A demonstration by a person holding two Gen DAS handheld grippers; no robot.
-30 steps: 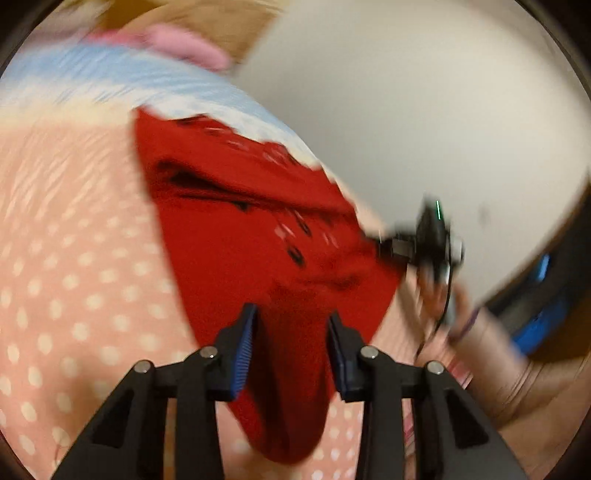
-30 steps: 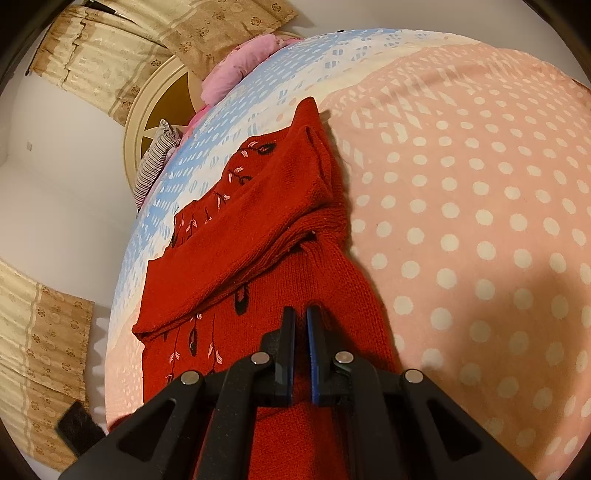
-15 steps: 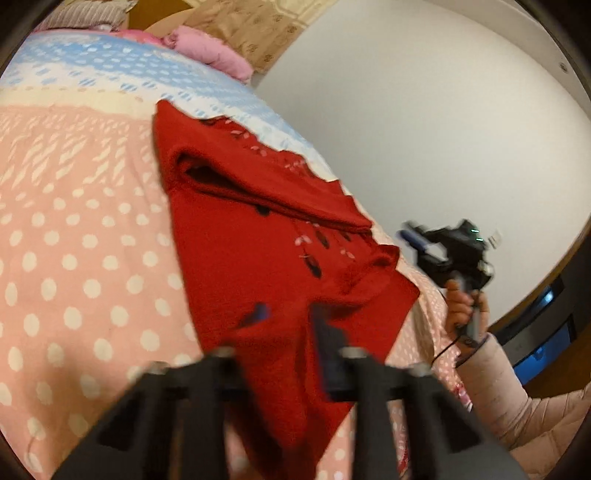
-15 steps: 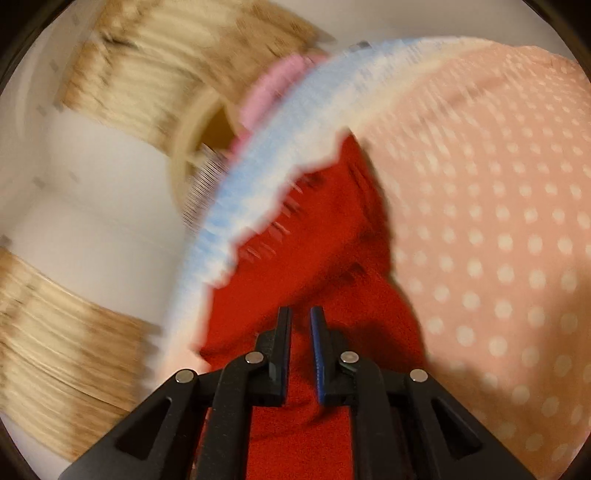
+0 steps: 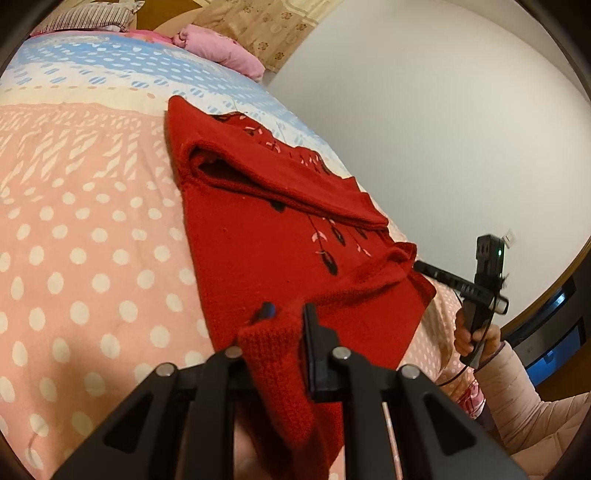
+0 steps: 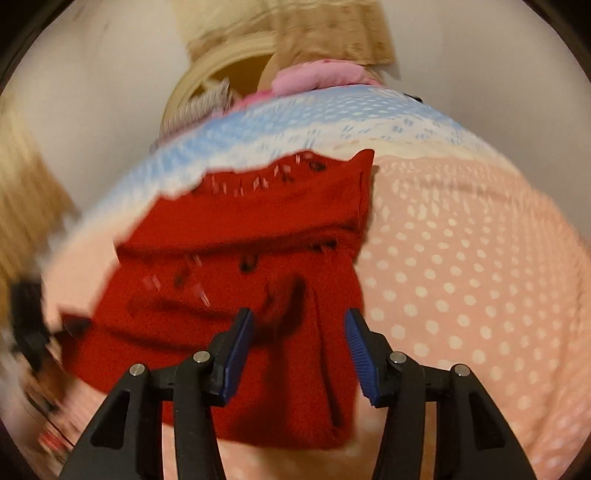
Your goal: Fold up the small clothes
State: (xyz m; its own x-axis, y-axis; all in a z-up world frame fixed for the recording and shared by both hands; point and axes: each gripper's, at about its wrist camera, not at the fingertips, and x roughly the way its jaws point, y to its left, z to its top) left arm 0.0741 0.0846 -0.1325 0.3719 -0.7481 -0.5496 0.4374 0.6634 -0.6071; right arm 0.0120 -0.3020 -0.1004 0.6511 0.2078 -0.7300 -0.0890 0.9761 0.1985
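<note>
A red knitted sweater (image 5: 266, 236) with small dark and pink leaf marks lies on a pink polka-dot bedspread (image 5: 74, 258), one sleeve folded across its chest. My left gripper (image 5: 286, 317) is shut on the sweater's near edge, and a ribbed fold of it stands up between the jaws. My right gripper (image 6: 299, 332) hovers over the sweater (image 6: 240, 229) near its other side. Its jaws are opening, the blue pads stand apart and nothing is pressed between them. In the left wrist view a hand (image 5: 471, 332) holds that gripper's handle beyond the sweater's right edge.
The bedspread turns blue and white (image 5: 110, 62) towards the head of the bed. A pink pillow (image 5: 221, 48), a striped pillow (image 5: 85, 18) and a headboard sit there. A white wall (image 5: 424, 129) runs along the bed's right side, with a dark screen (image 5: 550, 332) low beside it.
My left gripper has closed on the sweater's near edge. My right gripper has let go of the sweater, opened wide, rolled and lifted a little.
</note>
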